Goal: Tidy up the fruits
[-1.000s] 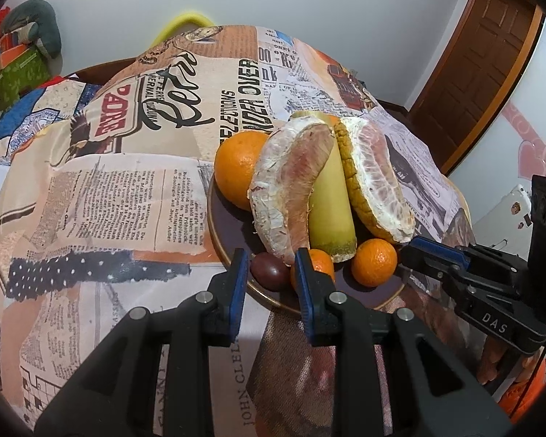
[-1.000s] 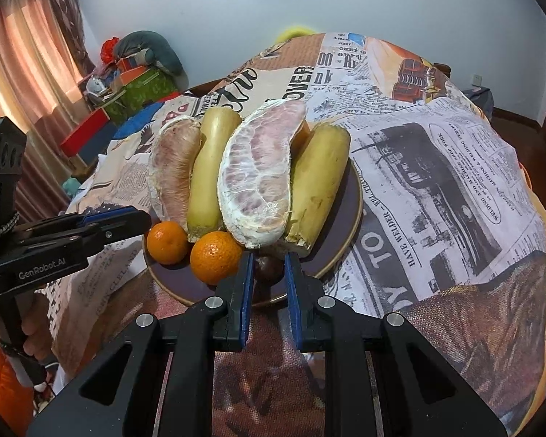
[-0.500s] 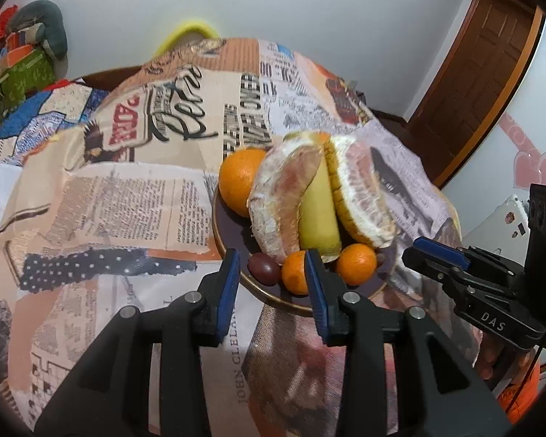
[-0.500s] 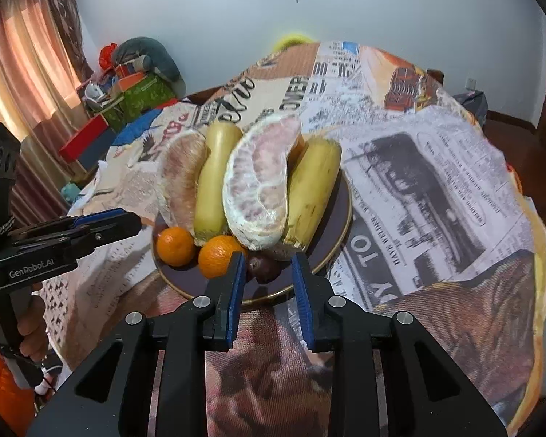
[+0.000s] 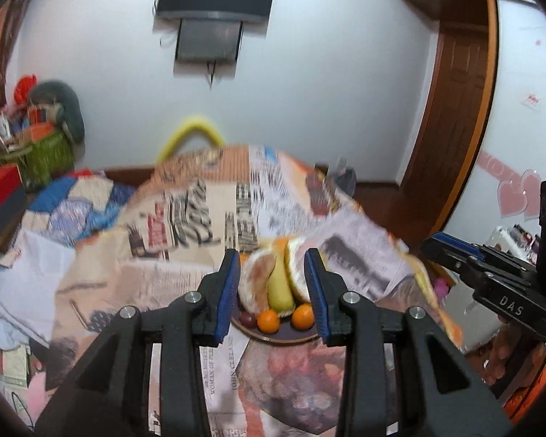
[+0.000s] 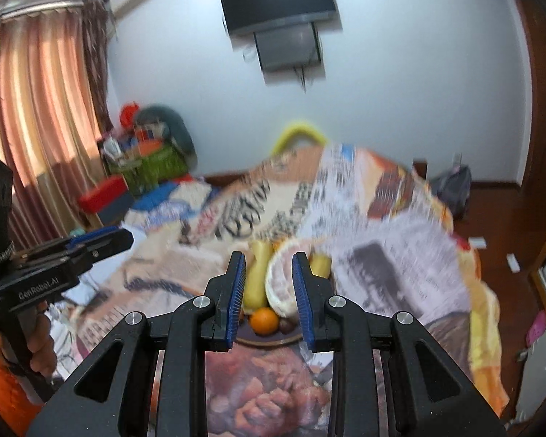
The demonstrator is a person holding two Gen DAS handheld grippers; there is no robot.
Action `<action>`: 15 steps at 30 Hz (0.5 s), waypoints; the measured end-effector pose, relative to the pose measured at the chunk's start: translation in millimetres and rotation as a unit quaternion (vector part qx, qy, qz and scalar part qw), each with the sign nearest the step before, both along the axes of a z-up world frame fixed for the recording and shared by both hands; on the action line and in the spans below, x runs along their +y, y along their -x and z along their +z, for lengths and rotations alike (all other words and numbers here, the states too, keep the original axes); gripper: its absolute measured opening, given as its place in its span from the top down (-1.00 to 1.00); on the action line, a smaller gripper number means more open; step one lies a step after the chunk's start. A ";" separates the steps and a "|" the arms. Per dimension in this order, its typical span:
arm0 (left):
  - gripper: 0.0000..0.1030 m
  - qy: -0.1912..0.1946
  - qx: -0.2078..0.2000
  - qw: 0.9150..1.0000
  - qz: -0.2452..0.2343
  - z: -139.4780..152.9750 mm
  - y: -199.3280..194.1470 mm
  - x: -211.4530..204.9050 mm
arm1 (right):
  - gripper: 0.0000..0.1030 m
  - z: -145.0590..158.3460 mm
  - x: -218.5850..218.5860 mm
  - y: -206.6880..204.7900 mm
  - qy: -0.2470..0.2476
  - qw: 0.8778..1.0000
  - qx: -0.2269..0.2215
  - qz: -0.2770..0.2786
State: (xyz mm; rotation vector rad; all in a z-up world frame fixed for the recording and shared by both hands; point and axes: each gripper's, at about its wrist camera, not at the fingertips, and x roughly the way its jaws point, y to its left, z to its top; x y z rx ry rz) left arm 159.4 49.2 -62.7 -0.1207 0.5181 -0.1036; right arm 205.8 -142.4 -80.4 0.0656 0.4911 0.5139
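Observation:
A dark round plate [image 5: 280, 338] sits on the newspaper-print tablecloth [image 5: 185, 240], seen small and far. It holds peeled pomelo pieces [image 5: 254, 284], a banana [image 5: 278, 291], two small oranges [image 5: 268, 321], and a dark plum [image 5: 247, 319]. My left gripper [image 5: 273, 291] is open and empty, well back from the plate. In the right wrist view the plate [image 6: 269, 340] shows bananas [image 6: 256, 280], pomelo [image 6: 282, 284], an orange [image 6: 264, 320] and the plum [image 6: 287, 325]. My right gripper [image 6: 267, 298] is open and empty, also far back.
The other hand-held gripper shows at the right edge of the left view [image 5: 491, 280] and the left edge of the right view [image 6: 54, 258]. A wall TV [image 6: 278, 0], curtains [image 6: 36, 116], a wooden door [image 5: 455, 116] and piled clutter [image 6: 145, 160] surround the table.
Both grippers have pulled back and up from the plate and opened wider. The fruit now looks small and distant; the room's wall and TV have come into view.

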 end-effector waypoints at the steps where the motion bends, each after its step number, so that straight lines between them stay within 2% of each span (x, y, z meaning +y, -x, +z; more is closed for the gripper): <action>1: 0.26 0.000 -0.010 1.000 0.001 6.3 6.4 -0.8 | 0.53 7.3 -2.4 7.6 -0.005 1.000 -0.013 -0.002; 4: 0.07 -0.001 -0.052 0.999 0.004 29.3 33.6 -5.9 | 0.51 28.1 -7.6 30.4 -0.019 0.998 -0.051 -0.008; 5: -0.04 -0.002 -0.062 0.998 0.005 34.8 40.3 -7.4 | 0.40 32.7 -9.0 36.3 -0.022 0.998 -0.061 -0.011; 6: -0.08 -0.006 -0.077 0.997 0.008 41.2 49.4 -9.5 | 0.20 38.2 -10.6 43.9 -0.025 0.997 -0.075 -0.015; 8: -0.14 -0.017 -0.104 0.994 0.012 53.1 67.2 -14.8 | -0.03 45.7 -11.6 56.7 -0.025 0.994 -0.103 -0.028; 9: -0.16 -0.021 -0.114 0.993 0.012 57.5 73.7 -17.4 | -0.10 48.0 -11.0 60.7 -0.023 0.993 -0.112 -0.032; 11: -0.37 -0.023 -0.130 0.991 0.013 64.4 85.1 -20.5 | -0.17 52.5 -9.1 68.6 -0.020 0.991 -0.129 -0.037; 15: -0.43 -0.025 -0.153 0.988 0.014 75.4 105.1 -25.1 | -0.45 57.2 -7.3 80.7 -0.023 0.988 -0.148 -0.043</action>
